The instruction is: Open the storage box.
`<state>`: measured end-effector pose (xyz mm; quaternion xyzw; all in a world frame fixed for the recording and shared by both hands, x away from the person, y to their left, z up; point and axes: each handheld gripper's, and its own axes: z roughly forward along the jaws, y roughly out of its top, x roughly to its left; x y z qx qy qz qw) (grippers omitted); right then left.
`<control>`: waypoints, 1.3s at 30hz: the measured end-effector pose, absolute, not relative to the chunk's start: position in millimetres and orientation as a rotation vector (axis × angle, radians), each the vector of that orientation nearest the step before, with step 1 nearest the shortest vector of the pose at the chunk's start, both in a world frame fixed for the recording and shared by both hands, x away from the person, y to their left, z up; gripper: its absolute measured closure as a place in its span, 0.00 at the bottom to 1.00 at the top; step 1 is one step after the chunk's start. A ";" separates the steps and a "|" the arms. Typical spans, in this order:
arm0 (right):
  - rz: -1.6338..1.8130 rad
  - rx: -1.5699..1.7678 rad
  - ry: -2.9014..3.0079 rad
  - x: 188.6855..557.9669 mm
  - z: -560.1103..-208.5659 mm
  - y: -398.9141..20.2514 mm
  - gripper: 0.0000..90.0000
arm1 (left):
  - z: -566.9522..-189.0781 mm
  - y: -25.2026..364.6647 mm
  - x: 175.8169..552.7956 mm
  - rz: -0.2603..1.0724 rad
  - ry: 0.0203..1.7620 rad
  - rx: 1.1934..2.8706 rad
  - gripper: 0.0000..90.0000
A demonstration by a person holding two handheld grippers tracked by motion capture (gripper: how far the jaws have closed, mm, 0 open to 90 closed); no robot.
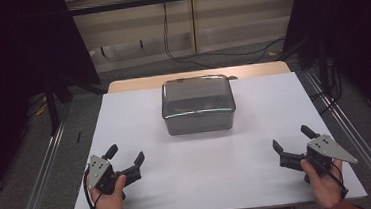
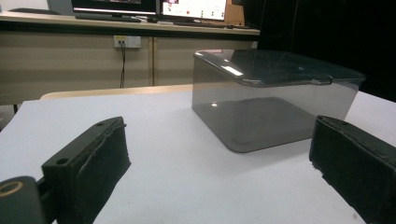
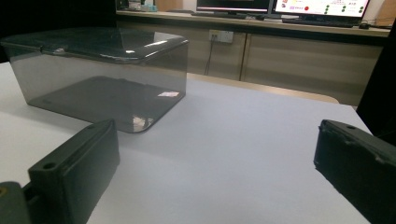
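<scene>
Left gripper (image 1: 125, 158): we hold it low over the near left of the white board (image 1: 205, 183), jaws spread wide with nothing between them.
Right gripper (image 1: 291, 139): we hold it low over the near right of the board, jaws spread wide and bare.
Box (image 1: 198, 105): a smoky clear container, lid on, sits at the far middle of the board, well apart from both grippers.
Left gripper view: box (image 2: 275, 98) ahead, to the right.
Right gripper view: box (image 3: 102, 81) ahead, to the left.
</scene>
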<state>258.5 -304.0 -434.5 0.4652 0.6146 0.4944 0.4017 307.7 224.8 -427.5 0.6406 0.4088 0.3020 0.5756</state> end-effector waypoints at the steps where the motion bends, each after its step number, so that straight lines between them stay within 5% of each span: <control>1: 1.252 1.174 1.556 258.6 -434.5 -304.0 0.00 | -427.5 224.9 307.7 0.708 0.959 1.501 0.05; 39: 1.410 1.073 1.724 278.6 -433.7 -256.4 0.00 | -427.1 219.9 305.0 0.678 0.948 1.510 0.04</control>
